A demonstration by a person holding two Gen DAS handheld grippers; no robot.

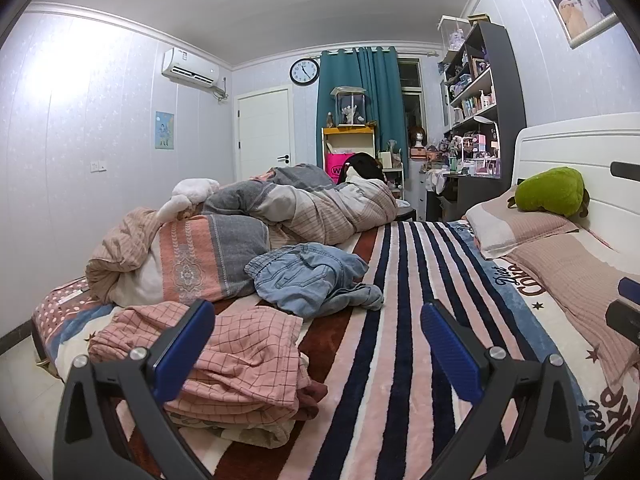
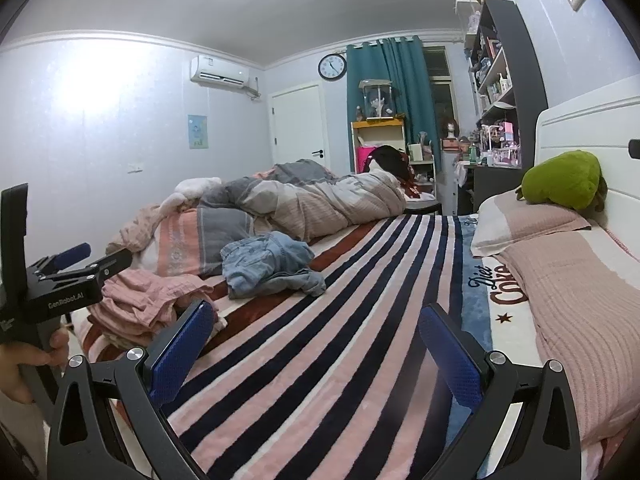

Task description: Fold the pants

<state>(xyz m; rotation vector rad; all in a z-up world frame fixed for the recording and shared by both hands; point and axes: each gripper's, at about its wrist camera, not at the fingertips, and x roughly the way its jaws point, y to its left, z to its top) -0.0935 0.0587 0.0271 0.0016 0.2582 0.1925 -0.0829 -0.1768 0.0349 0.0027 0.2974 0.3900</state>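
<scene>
Both tools, left (image 1: 316,344) and right (image 2: 316,344), spread wide, gripping nothing. Beyond, pink checked pants (image 1: 224,356) stacked folded near bed (image 1: 400,320) edge; denim pants (image 1: 312,276) crumpled mid-bed against quilt (image 1: 280,208), likely left to fold.

Pink stack (image 1: 224,364) partly behind finger (image 1: 184,344)

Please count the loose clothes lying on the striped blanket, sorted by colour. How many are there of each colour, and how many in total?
Blue denim: 1, the crumpled jeans
Pink check: 1 heap, the pink pile; how many garments it holds cannot be told
Total: 2 heaps of clothes on the blanket
</scene>
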